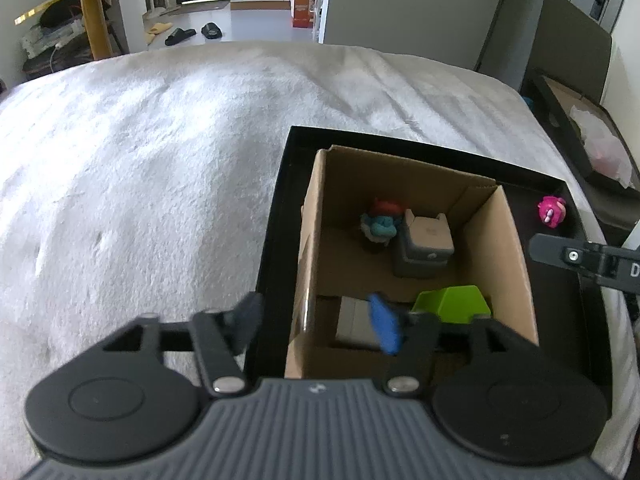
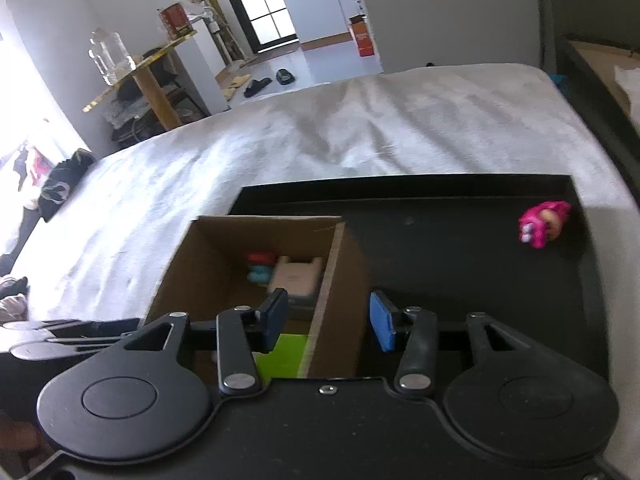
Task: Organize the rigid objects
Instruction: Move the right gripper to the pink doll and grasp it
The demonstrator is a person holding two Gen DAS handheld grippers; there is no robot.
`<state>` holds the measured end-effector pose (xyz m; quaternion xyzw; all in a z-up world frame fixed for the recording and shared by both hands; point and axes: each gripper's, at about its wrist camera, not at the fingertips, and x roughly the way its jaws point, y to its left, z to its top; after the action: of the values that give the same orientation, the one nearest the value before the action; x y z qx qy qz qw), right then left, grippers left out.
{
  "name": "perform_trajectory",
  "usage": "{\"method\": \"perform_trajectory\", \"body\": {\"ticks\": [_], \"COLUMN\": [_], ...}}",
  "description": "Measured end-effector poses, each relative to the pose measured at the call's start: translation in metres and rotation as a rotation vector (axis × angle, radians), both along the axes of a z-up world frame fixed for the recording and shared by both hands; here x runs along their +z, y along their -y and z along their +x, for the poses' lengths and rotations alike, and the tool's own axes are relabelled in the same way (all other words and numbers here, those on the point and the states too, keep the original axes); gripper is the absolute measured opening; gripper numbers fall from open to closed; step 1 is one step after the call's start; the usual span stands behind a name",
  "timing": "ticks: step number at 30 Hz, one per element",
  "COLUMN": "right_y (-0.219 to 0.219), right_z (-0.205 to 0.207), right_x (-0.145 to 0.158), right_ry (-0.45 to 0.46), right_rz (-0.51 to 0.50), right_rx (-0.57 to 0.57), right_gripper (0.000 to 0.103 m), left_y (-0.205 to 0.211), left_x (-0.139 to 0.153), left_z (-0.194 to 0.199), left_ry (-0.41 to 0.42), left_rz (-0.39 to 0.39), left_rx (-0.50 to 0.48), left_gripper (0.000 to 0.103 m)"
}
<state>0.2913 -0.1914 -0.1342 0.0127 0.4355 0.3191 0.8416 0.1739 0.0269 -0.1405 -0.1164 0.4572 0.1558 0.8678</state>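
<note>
With both our left gripper [image 1: 320, 320] and right gripper [image 2: 328, 320] spread and empty over the cardboard box [image 1: 516, 248], we risk nudging its wall and missing the pink toy [image 2: 542, 226], lying right of the box on the black tray [image 2: 440, 240].

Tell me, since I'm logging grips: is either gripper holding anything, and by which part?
Nothing is held. The left gripper and right gripper both have open, empty jaws above the cardboard box.

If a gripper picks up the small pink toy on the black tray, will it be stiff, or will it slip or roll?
The pink toy looks like moulded plastic, so probably stiff and light. Its lumpy, rounded shape may slip between flat pads. It lies on the smooth black tray, so a push would likely slide or tumble it toward the rim.
</note>
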Motion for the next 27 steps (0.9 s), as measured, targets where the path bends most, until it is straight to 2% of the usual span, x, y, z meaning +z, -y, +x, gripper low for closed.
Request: {"method": "perform_trajectory", "body": {"ticks": [2,4,9,14,17,27], "right_y": [0.008,0.015,0.035,0.055,0.066,0.079], "right_z": [0.004,0.008,0.020,0.035,0.043,0.082], "right_x": [-0.003,-0.007,-0.019,-0.032,-0.037,-0.057], "right_ry": [-0.002,0.006,0.023,0.017,0.024,0.029], "right_rz": [0.000,-0.007,-0.020,-0.022,-0.013,-0.003], "right_rx": [-0.009,-0.017,-0.056,-0.105,-0.139,-0.202], "right_gripper": [0.053,0.062,0.077,0.079,0.086,0.085], "left_y": [0.004,0.005,0.009,0.014,0.015,0.021], "left_x": [0.000,-0.001,0.000,-0.003,-0.004,-0.007], "left_z": [0.003,0.006,0.013,0.025,0.030,0.042], "left_ry": [-0.011,-0.018,-0.014,-0.041,-0.041,-0.053], "left_rz": [0.027,0.028,0.046,0.098,0.105,0.159], "left_rx": [0.001,0.006,0.013,0.030,0.046,0.064], "left_gripper": [0.073,0.076,0.081,0.084,0.084,0.085]}}
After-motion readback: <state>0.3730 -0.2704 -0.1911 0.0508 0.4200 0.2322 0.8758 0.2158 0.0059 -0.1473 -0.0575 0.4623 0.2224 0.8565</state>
